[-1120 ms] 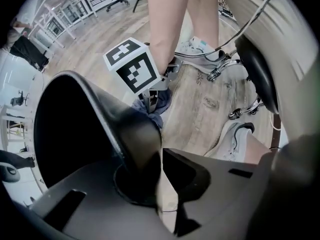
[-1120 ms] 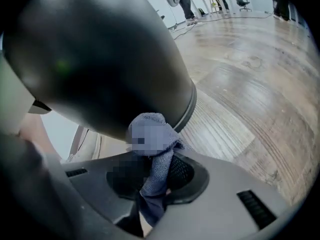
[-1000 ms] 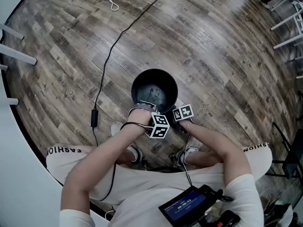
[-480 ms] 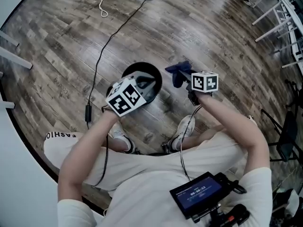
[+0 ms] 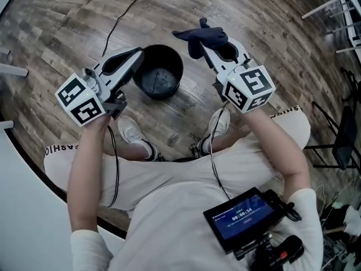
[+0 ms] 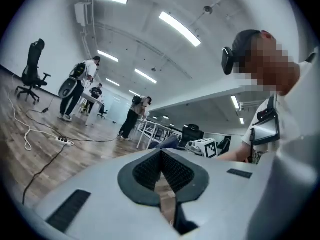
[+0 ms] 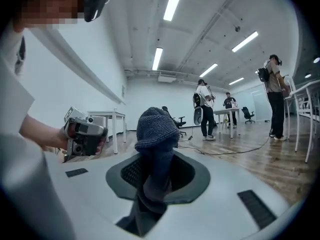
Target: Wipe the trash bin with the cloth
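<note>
- Standing upright on the grey-brown wood-plank floor (image 5: pixel 254 16), the round black trash bin (image 5: pixel 161 71) is seen in the head view, just ahead of the person's white sneakers (image 5: pixel 132 131).
- The bin's open top is turned toward the camera, and its dark inner base is visible.
- The left gripper (image 5: pixel 135 54) is held at the bin's left in the picture, with its tip drawn over the bin's rim. Contact with the rim cannot be confirmed from that view.
- In the left gripper view, the left gripper's (image 6: pixel 161 156) jaws are shown brought fully together, their ribbed pads meeting. They have just been closing, and nothing is held between them.
- The right gripper (image 5: pixel 210 45) is held at the bin's right in the picture.
- The dark blue knitted cloth (image 5: pixel 198 36) is clamped between the right gripper's jaws. It is bunched beyond the tips and is seen apart from the bin.
- In the right gripper view, the cloth (image 7: pixel 156 129) is shown pinched between the pads, with a rounded fold above them and a tail hanging below.
- A thin black cable (image 5: pixel 121 18) is laid across the floor beyond the bin.
- A black device with a lit screen (image 5: pixel 245 216) is carried at the person's front.
</note>
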A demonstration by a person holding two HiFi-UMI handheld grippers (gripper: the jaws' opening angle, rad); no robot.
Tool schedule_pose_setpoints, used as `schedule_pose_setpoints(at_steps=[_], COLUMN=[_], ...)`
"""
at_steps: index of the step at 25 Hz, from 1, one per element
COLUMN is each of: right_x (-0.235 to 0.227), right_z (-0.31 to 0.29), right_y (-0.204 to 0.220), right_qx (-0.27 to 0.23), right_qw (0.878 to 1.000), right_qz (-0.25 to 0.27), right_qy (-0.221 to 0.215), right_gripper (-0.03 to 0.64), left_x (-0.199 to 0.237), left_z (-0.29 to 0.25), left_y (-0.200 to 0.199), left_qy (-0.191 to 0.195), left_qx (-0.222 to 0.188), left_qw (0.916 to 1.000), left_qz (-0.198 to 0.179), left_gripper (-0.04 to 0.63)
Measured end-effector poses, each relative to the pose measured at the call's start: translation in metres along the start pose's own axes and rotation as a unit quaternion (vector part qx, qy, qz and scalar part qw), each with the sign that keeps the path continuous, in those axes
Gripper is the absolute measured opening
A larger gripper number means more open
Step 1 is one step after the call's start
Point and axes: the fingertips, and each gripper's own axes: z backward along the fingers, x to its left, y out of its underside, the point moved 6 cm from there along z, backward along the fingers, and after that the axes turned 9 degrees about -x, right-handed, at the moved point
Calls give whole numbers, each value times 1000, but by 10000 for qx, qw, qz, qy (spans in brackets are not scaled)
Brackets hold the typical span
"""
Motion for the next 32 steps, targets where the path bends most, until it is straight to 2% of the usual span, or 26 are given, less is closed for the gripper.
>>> schedule_pose_setpoints(at_steps=[3, 6, 8, 10, 12, 15, 17, 20, 25, 28, 32], right_x=[6, -1, -4, -6, -5, -1, -3, -8, -11, -11, -14], right_z=[-4, -17, -20, -17, -16, -19, -23, -24, -13, -5, 2], right_y=[10, 31, 43, 52, 54, 51, 51, 55, 64, 65, 64], right_qx=[73, 312, 509, 726, 846, 851, 836, 944, 1222, 1259, 1314], right_qw=[9996, 9990, 9982, 9937, 9891, 9915, 9917, 9866, 9691, 9667, 9623], right_qz=[215, 208, -181, -818, -1179, -905, -868, -1276, -2127, -2211, -2370], right_qy=[-145, -237, -277, -250, -253, -394, -444, -377, -273, -280, -233], right_gripper=[77, 77, 77, 77, 76, 74, 74, 74, 74, 74, 74], left_x=[-4, 15, 32, 45, 54, 58, 58, 51, 30, 23, 21], left_z=[9, 6, 1, -2, -3, -7, -12, -19, -28, -32, -34], left_y=[20, 44, 61, 75, 82, 84, 85, 89, 101, 108, 110], left_qy=[-65, -544, -1111, -1737, -2061, -2010, -1923, -1775, -1424, -1294, -1308], left_qx=[32, 168, 571, 953, 1058, 976, 980, 1005, 1033, 1136, 1006], left_qw=[10000, 9984, 9921, 9799, 9727, 9747, 9764, 9788, 9833, 9840, 9845], left_qz=[-29, 73, -100, -230, -130, 107, 122, 189, 472, 456, 586], left_gripper=[9, 9, 9, 9, 9, 9, 9, 9, 9, 9, 9])
